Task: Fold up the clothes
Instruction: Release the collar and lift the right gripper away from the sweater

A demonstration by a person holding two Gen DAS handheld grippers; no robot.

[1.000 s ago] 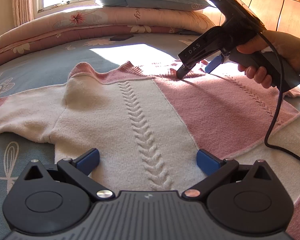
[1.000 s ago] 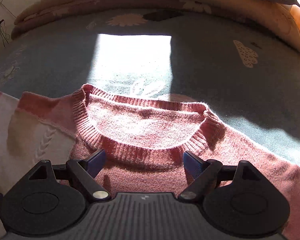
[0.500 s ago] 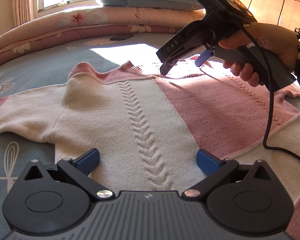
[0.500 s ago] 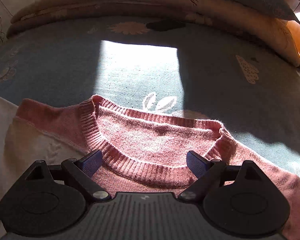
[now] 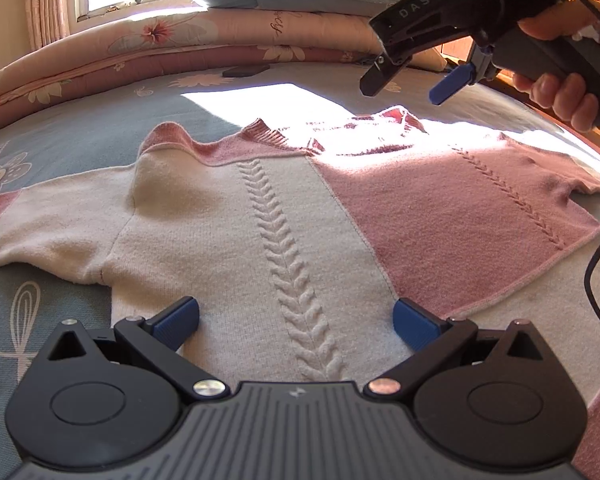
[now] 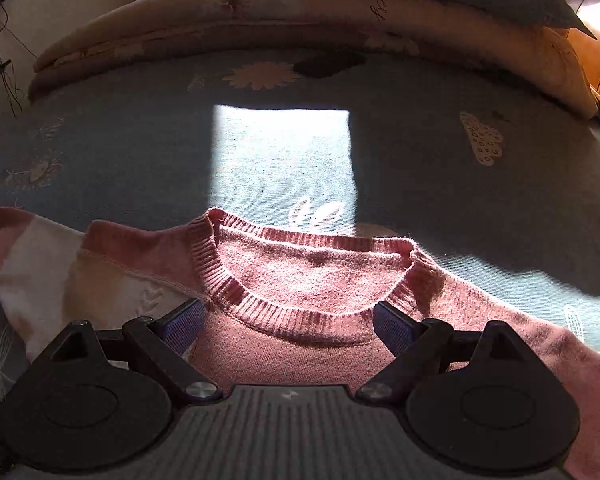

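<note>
**Right gripper lifted clear of sweater**

Raised since earlier, right gripper (image 5: pixel 406 90) hangs above the collar, jaws wide, empty. Left gripper (image 5: pixel 296 322) wide apart over the hem, holding nothing. Pink-and-cream sweater (image 5: pixel 284 216) lies flat, front up, on the bed (image 6: pixel 140 140).

- Your right hand-held gripper (image 6: pixel 288 326) hangs with fingers spread wide, empty, above the sweater (image 6: pixel 300 280) collar.
- The sweater lies flat on the bed (image 6: pixel 420 160).
- Sunlight crosses the bed beyond the collar.
</note>
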